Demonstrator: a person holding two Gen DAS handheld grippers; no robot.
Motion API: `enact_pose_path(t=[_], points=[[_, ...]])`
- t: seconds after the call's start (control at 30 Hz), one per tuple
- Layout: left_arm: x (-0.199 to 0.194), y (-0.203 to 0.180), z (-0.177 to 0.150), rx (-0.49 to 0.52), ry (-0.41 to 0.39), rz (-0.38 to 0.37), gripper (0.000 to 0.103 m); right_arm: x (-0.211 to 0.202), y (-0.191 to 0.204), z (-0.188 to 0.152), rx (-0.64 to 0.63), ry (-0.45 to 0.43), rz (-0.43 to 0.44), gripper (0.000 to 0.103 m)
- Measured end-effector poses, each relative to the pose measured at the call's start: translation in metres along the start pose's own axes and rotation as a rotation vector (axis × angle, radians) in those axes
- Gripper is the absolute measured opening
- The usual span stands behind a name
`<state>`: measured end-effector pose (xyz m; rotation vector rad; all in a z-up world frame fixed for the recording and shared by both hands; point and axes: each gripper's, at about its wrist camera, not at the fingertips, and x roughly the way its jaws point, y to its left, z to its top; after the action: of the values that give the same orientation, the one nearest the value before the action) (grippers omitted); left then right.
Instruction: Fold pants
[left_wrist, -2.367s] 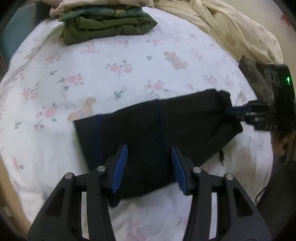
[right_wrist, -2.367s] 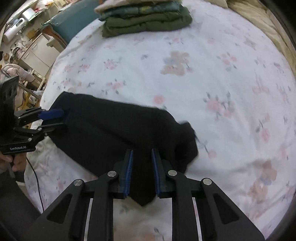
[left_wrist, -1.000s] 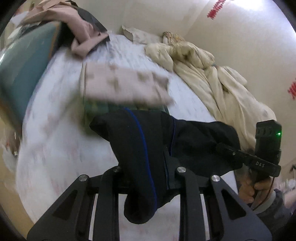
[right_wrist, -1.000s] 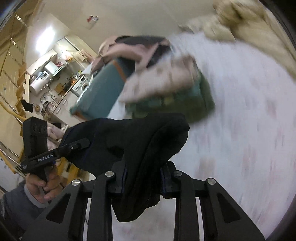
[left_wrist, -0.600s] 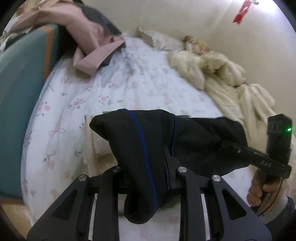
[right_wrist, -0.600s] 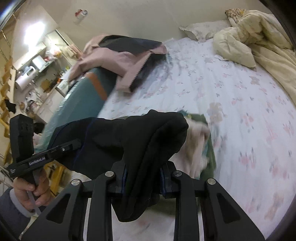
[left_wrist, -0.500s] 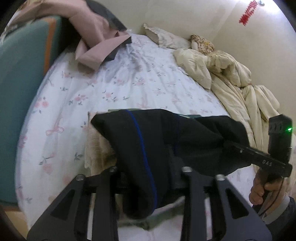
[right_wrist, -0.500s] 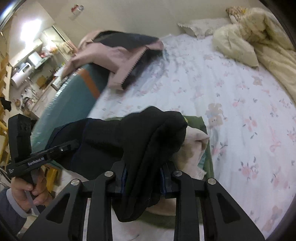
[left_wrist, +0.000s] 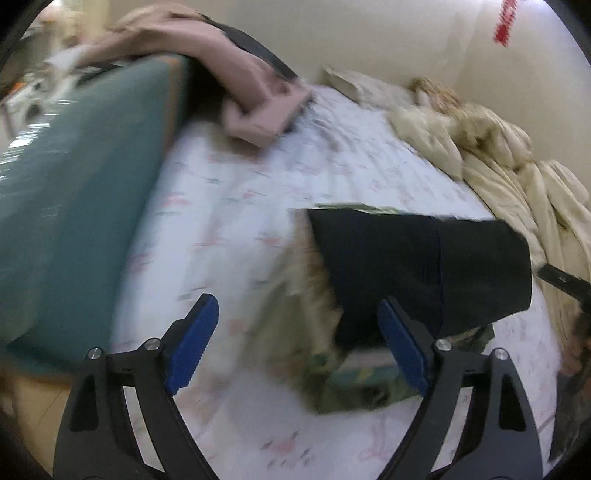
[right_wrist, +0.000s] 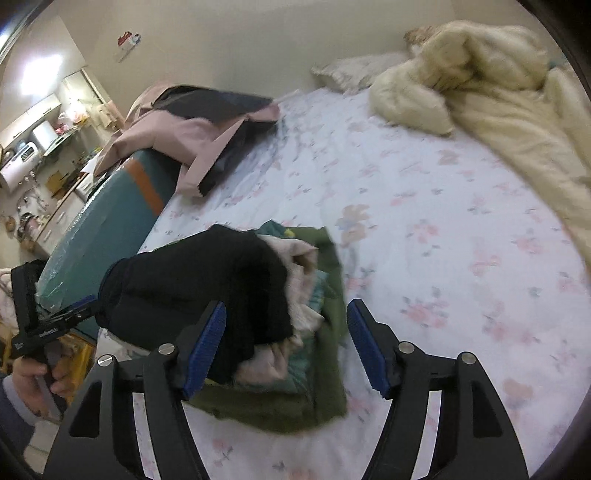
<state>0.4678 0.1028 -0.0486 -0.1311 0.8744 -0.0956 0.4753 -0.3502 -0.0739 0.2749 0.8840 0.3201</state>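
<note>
The folded black pants (left_wrist: 421, 273) with a blue stripe lie on top of a stack of folded clothes (left_wrist: 354, 384) on the bed; they also show in the right wrist view (right_wrist: 199, 280). My left gripper (left_wrist: 295, 347) is open and empty, just short of the pants' near left edge. My right gripper (right_wrist: 288, 343) is open and empty, with its left finger against the pants' right end. The left gripper also shows from the side in the right wrist view (right_wrist: 55, 321), level with the pants' left end.
The stack holds cream and green folded garments (right_wrist: 317, 332) on the floral bedsheet (right_wrist: 461, 258). A teal footboard (left_wrist: 74, 192) with pink clothes (left_wrist: 207, 66) draped over it stands at the left. A cream duvet (right_wrist: 498, 85) lies at the far right.
Both grippers carried the folded pants from the near part of the bed onto the stack of clothes, then opened and let go. The pants now rest on the stack.
</note>
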Motion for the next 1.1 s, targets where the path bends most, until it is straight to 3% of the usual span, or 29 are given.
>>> enact_pose_path(t=[0.1,0.23,0.3,0.5,0.6,0.67,0.8,0.93,1.03,1.1], points=[[-0.045,0.002,-0.015,-0.014,-0.035,0.017,0.085,-0.048,0.013,-0.014,-0.009,-0.038,0.024,0.07],[-0.116,-0.025,-0.055,0.025,-0.122,0.045,0.086,-0.119,0.043,-0.048,-0.018,-0.118,0.053,0.071],[-0.156,-0.043,-0.087,0.037,-0.156,0.021,0.086,-0.155,0.063,-0.072,-0.038,-0.16,0.051,0.078],[-0.239,-0.083,-0.165,0.026,-0.223,-0.015,0.088,-0.229,0.117,-0.156,-0.13,-0.208,-0.008,0.082],[-0.273,-0.097,-0.208,0.066,-0.282,0.058,0.092,-0.251,0.131,-0.195,-0.145,-0.209,-0.034,0.083],[-0.29,-0.1,-0.235,0.073,-0.324,0.096,0.103,-0.267,0.139,-0.224,-0.15,-0.23,-0.05,0.085],[-0.312,-0.1,-0.281,0.057,-0.318,0.111,0.103,-0.289,0.151,-0.281,-0.158,-0.276,-0.088,0.095],[-0.325,-0.11,-0.318,0.064,-0.362,0.142,0.103,-0.294,0.153,-0.329,-0.118,-0.288,-0.097,0.1],[-0.319,-0.116,-0.328,0.07,-0.347,0.117,0.103,-0.287,0.147,-0.345,-0.068,-0.27,-0.075,0.103],[-0.313,-0.115,-0.329,0.046,-0.335,0.124,0.103,-0.279,0.145,-0.349,-0.062,-0.26,-0.121,0.103]])
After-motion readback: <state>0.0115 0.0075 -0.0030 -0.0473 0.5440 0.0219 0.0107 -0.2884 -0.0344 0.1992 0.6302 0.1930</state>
